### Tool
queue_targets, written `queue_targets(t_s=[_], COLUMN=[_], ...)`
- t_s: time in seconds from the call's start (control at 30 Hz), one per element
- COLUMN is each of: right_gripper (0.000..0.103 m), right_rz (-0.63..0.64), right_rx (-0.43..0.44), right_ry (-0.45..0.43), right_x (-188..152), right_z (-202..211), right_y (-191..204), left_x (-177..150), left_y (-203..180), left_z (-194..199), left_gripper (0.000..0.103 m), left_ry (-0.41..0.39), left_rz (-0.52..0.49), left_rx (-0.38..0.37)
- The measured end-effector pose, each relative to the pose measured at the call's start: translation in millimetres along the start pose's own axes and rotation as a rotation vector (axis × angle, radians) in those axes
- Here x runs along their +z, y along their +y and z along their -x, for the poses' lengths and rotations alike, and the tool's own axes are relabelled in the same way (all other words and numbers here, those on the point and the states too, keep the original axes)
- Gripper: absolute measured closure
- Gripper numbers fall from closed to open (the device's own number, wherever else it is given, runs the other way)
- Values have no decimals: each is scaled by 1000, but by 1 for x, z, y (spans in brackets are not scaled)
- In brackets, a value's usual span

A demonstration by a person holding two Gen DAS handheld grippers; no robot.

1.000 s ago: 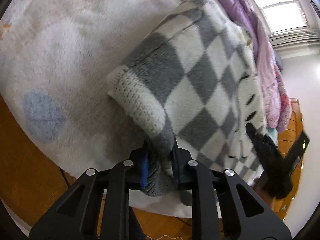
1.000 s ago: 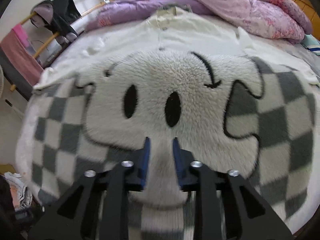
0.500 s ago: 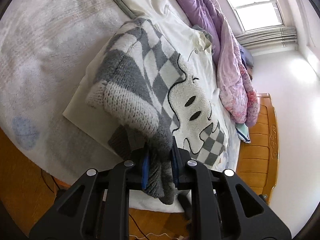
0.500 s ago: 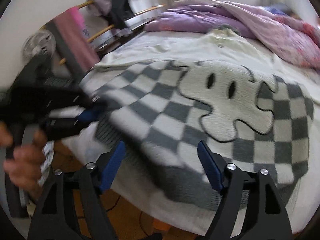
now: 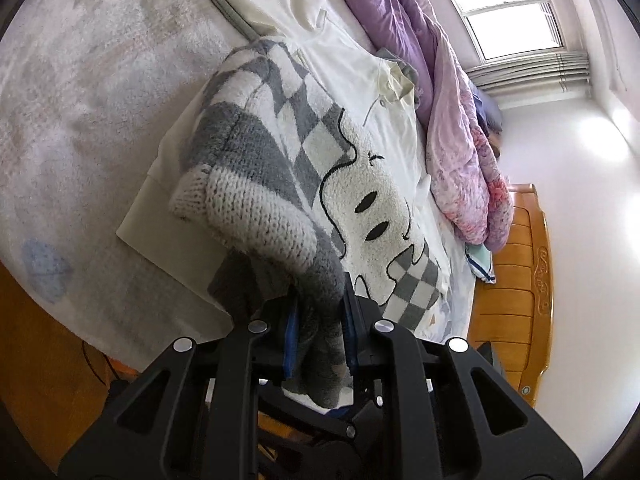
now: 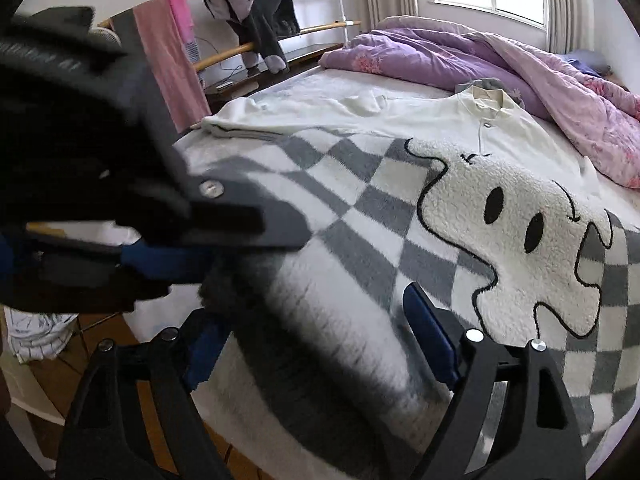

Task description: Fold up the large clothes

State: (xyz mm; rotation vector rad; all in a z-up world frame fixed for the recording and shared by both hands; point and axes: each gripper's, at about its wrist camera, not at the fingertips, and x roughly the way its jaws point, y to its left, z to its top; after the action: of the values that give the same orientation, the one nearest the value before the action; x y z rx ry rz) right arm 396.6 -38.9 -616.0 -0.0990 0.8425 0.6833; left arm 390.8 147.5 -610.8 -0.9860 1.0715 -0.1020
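Plainly, left tool (image 5: 318, 332): blue pads closed tight on a bunched grey corner of the grey-and-white checked fleece sweater with a white ghost face (image 5: 372, 208); the pinched fabric hides the inner faces of the pads.
Right tool (image 6: 320, 344): jaws have just been opening and stand wide, blue pads apart over the sweater's ribbed hem; no pad presses the cloth.
Sweater position: spread on the bed (image 5: 80, 92), partly over a cream collared shirt (image 6: 460, 120); its near corner is lifted off the bed by the left tool.
Knit fold: the lifted edge shows its coarse-knit underside and covers whatever lies beneath it.
Blur: in the right wrist view the left tool (image 6: 180, 256) is a dark smear at the left; its pads are hard to make out there.
Bedding: purple and pink quilt (image 6: 500, 68) heaped along the far side, cut off at the frame edge.
Background: wooden rack hung with pink and dark clothes (image 6: 256, 12).
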Motion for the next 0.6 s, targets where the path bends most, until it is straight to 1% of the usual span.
queue_targets(t_s=[0.03,0.07,0.1,0.13,0.17,0.2,0.23,0.3,0.33,0.37,0.4,0.43,0.47,0.5,0.53,0.57,0.6], right_gripper=[37,44,59,69,72,78,80,83,83,83,83,84,84,84,84,84,84], right_rz=[-9,-35,-65,-83,-106,-129,-154,-286,-354,-400,-452,-524,-576,-629,-678,-735,-782], right_rx=[9,26,32,38,41,45,51,97,117,136,159,196,221,243,267,280,293], right_ry=[1,3,9,13,13,11,9,-5,-14,-25,-41,-62,-77,-97,-121,-154,-182], right_x=[1,1,2,3,4,4,5,4,3,3,2,-1,-6,-8,-12,-17,-22], right_z=[-1,-4,-7,-7,-6,-2,2,12,17,22,28,35,44,51,58,69,78], right_y=[-3,-7,-11,-14,-16,-19,-24,-46,-61,-72,-84,-99,-107,-119,-130,-145,-158], left_x=[0,-1,-1,-2,-2,-3,-6,-13,-19,-23,-26,-27,-29,-29,-27,-24,-19], left_y=[-1,-2,-3,-6,-8,-12,-20,-34,-45,-52,-59,-62,-65,-67,-65,-62,-59], left_z=[0,-1,-3,-4,-5,-5,-4,3,12,19,28,34,40,45,44,39,28], left_gripper=[86,86,86,85,85,83,83,81,79,77,71,64,62,59,59,59,59], left_ry=[0,4,5,3,2,1,2,-3,-27,-48,-69,-90,-130,-179,-217,-227,-211], left_rz=[-9,-15,-18,-17,-20,-26,-46,-103,-152,-178,-201,-216,-229,-238,-239,-233,-227], left_rx=[4,4,7,3,1,1,-9,-34,-58,-73,-93,-98,-71,-19,50,118,189])
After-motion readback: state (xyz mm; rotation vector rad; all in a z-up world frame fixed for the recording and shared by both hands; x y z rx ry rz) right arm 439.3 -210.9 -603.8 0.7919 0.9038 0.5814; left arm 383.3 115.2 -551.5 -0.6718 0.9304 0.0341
